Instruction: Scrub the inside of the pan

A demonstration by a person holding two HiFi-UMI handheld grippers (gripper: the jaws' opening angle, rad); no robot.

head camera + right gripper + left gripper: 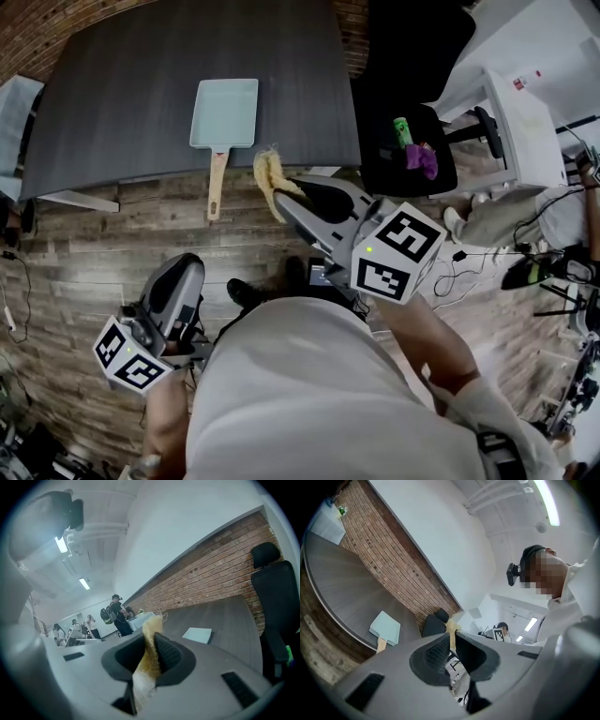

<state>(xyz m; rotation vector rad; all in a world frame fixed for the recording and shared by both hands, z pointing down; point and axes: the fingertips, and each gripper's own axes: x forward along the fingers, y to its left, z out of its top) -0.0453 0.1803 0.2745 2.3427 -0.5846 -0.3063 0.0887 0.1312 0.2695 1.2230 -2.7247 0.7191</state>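
A light blue rectangular pan [225, 111] with a wooden handle [216, 184] lies on the dark grey table [122, 103], its handle sticking out over the near edge. My right gripper [284, 187] is shut on a yellow scrubbing cloth [268, 172] just right of the handle, near the table's edge. In the right gripper view the cloth [151, 637] stands up between the jaws, with the pan [197, 635] farther off. My left gripper [185, 267] hangs low at the left over the floor, shut and holding nothing. The left gripper view shows the pan [385, 627] far off.
A black office chair [408, 56] stands right of the table, with a green bottle [402, 131] and a purple object [422, 160] on its seat. White furniture [525, 122] and floor cables [469, 258] sit at the right. A brick wall [211, 573] runs behind the table. People [115, 611] stand far off.
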